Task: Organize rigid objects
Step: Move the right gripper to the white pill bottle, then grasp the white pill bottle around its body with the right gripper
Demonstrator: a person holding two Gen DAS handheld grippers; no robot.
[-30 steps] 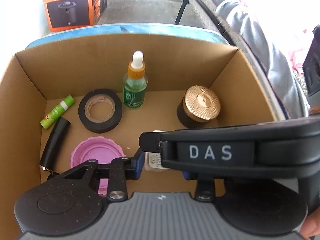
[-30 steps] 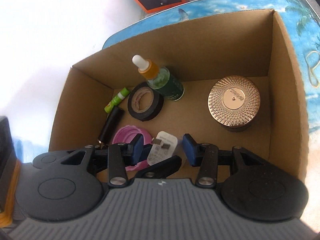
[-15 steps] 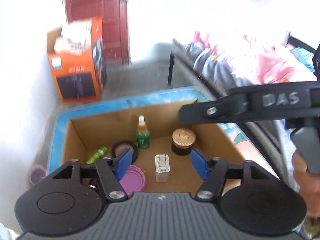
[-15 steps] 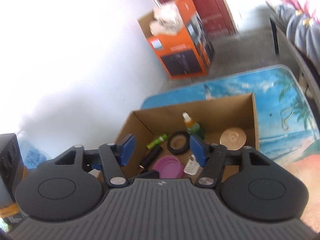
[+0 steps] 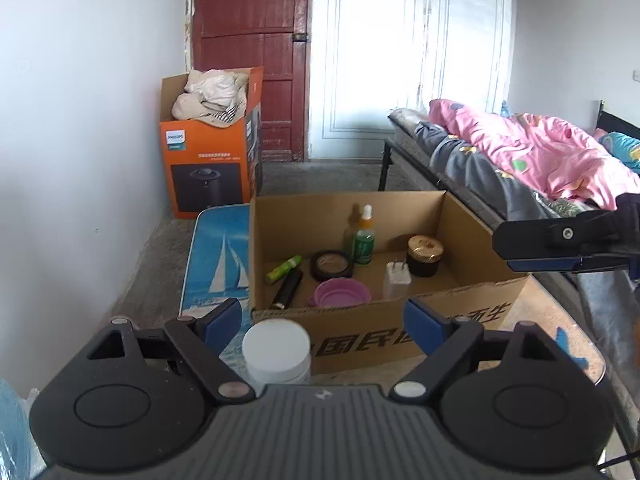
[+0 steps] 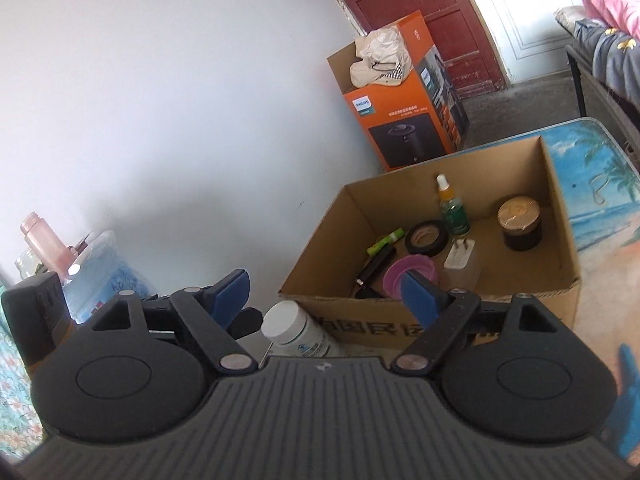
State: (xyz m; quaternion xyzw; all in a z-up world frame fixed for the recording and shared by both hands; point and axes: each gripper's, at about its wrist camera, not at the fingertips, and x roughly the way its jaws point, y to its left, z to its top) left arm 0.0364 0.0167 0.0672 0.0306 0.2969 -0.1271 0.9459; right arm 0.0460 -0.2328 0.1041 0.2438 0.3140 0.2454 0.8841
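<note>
Cardboard box (image 5: 360, 340) on seascape-printed table (image 5: 216, 256).

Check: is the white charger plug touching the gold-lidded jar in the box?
Apart. The right wrist view shows bare cardboard floor between the charger plug and the gold-lidded jar.

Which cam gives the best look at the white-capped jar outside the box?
Right wrist view: the white-capped jar shows its cap plus its printed side label, in front of the cardboard box. Left wrist view shows the same jar from above, mostly the cap, with its lower part hidden by the gripper body.
</note>
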